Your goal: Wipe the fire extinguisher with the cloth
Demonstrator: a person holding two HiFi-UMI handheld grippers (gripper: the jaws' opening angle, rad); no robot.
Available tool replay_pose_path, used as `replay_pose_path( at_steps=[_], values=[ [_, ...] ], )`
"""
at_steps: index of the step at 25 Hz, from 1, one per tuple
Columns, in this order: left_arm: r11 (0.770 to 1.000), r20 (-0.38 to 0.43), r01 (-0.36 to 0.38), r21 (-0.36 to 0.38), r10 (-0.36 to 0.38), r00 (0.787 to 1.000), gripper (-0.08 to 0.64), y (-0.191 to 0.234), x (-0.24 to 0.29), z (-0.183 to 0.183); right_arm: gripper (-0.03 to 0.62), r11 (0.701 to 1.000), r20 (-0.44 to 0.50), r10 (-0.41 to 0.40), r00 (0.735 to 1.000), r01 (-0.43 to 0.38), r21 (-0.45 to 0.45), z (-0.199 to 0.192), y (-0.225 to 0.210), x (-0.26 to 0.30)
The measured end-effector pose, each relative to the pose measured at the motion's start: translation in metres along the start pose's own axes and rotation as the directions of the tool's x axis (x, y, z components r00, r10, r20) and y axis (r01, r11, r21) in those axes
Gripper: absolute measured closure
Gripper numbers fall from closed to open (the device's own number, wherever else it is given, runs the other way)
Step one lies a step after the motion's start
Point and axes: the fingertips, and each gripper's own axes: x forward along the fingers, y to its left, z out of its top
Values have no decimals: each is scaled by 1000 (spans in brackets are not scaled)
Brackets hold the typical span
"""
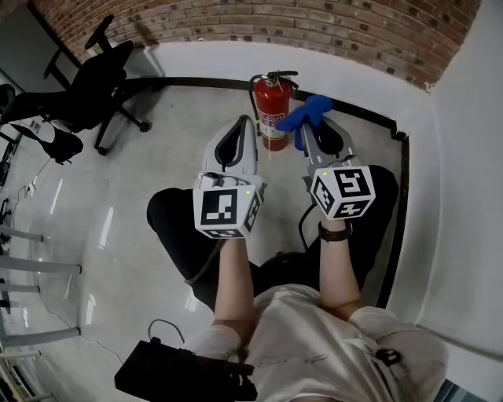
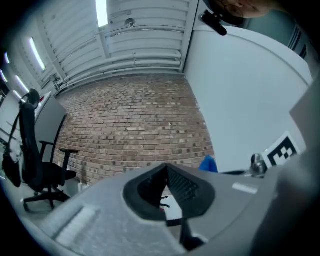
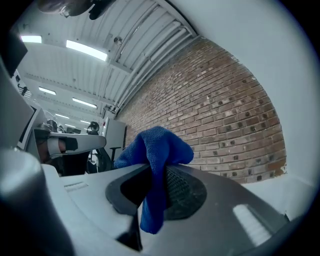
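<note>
A red fire extinguisher [image 1: 273, 107] with a black handle and hose stands upright on the floor against the white wall base. My right gripper [image 1: 308, 127] is just right of it, shut on a blue cloth [image 1: 306, 112] that bunches above the jaws and touches or overlaps the extinguisher's right side. In the right gripper view the blue cloth [image 3: 158, 150] hangs down between the shut jaws of the right gripper [image 3: 159, 174]. My left gripper [image 1: 248, 121] sits just left of the extinguisher, shut with nothing in it. In the left gripper view the left gripper [image 2: 166, 171] faces the brick wall, with the cloth [image 2: 209, 164] peeking at the right.
A black office chair [image 1: 88, 85] stands at the back left. A brick wall [image 1: 236, 20] and a white wall [image 1: 471, 157] meet in the corner behind the extinguisher. A dark strip [image 1: 402, 204] borders the floor. A black box [image 1: 169, 375] hangs by the person's waist.
</note>
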Motion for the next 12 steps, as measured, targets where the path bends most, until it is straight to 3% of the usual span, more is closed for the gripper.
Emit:
replay_pose_path(
  at_steps=[7,12],
  values=[
    [999,-4,20,-48,-20,1000,558,70,68,-38,532,997,-20,-46,999,45,-66,-18,-18,84],
    [997,-1,13,-78,-13,1000,558,99,118,-65,531,989,-109,-44,993,28,-146,-50,-43,138]
  ],
)
